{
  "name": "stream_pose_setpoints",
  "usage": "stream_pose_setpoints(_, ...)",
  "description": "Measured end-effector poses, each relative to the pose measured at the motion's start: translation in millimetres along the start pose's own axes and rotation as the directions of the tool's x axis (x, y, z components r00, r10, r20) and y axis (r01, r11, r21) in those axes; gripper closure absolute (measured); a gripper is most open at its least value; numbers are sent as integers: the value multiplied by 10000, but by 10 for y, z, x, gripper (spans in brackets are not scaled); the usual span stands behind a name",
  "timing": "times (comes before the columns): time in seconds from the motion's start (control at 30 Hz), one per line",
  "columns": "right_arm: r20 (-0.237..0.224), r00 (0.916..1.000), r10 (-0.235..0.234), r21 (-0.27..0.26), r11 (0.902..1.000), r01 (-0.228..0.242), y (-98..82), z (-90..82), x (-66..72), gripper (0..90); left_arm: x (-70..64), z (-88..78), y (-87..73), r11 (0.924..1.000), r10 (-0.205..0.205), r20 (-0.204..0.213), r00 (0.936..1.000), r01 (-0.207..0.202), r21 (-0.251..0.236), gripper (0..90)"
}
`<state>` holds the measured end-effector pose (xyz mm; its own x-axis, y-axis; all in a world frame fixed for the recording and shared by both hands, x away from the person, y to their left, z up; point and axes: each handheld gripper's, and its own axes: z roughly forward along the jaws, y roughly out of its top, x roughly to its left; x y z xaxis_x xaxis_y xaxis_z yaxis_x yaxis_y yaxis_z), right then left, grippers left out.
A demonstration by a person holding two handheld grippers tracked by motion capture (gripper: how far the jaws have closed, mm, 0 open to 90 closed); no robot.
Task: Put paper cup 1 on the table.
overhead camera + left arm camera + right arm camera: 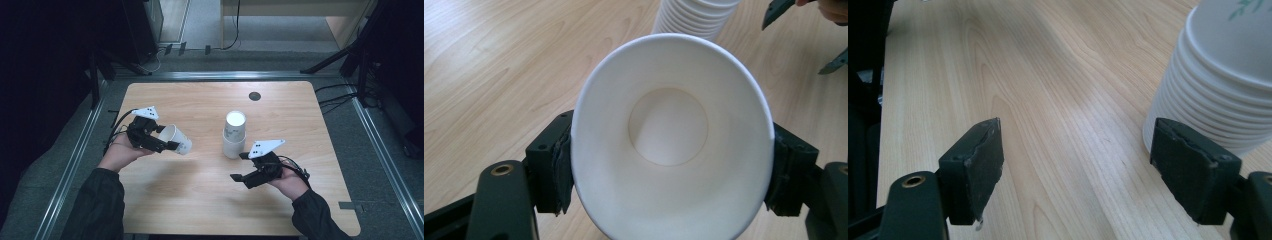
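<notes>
Left tool (167,145) pinching one paper cup (176,139), right tool (242,166) spread with nothing in it beside the cup stack (234,134).

I've got the cup held off the bench (200,200), tipped on its side, mouth toward the tool's camera, pads (558,167) pressing the wall near the rim. Risks: thin wall looks ovalled already, more squeeze could crease it or let it slip. My right tool sits close to the stack, so a nudge could topple it.

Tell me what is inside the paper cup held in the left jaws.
The paper cup is empty: the left gripper view shows its bare white wall and round bottom. The table under it is covered by the cup.
</notes>
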<state>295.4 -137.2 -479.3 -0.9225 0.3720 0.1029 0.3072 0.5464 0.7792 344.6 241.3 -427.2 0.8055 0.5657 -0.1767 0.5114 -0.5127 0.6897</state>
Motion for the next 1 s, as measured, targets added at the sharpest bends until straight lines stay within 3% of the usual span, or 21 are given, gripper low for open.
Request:
stream_pose_setpoints(0.17, 190, 9998, 73, 29, 10000, -74, -34, -24, -3, 217, 96, 20, -18, 9991, 113, -651, 9978, -86, 414, 240)
stream_pose_setpoints(0.43, 333, 9991, 255, 87, 9996, -258, -93, -58, -27, 214, 248, 39, -11, 9971, -473, -1048, 9934, 533, 548, 240)
stream_pose_setpoints(0.57, 429, 9985, 340, 172, 9992, -348, -116, -52, -44, 214, 313, 64, -17, 9940, -545, -1567, 9861, 685, 854, 240)
stream_pose_setpoints(0.7, 483, 9982, 349, 235, 9991, -361, -126, -56, -49, 214, 404, 69, -54, 9901, -806, -1796, 9804, 995, 989, 240)
stream_pose_setpoints(0.8, 504, 9979, 397, 232, 9989, -409, -128, -53, -59, 213, 458, 65, -81, 9856, -975, -2116, 9725, 1239, 1151, 241)
stream_pose_setpoints(0.87, 536, 9977, 413, 218, 9989, -425, -127, -45, -66, 213, 481, 59, -76, 9826, -849, -2413, 9667, 1215, 1408, 241)
stream_pose_setpoints(1.0, 532, 9979, 382, 216, 9990, -394, -116, -32, -72, 213, 513, 30, -49, 9840, -964, -2488, 9637, 1299, 1219, 241)
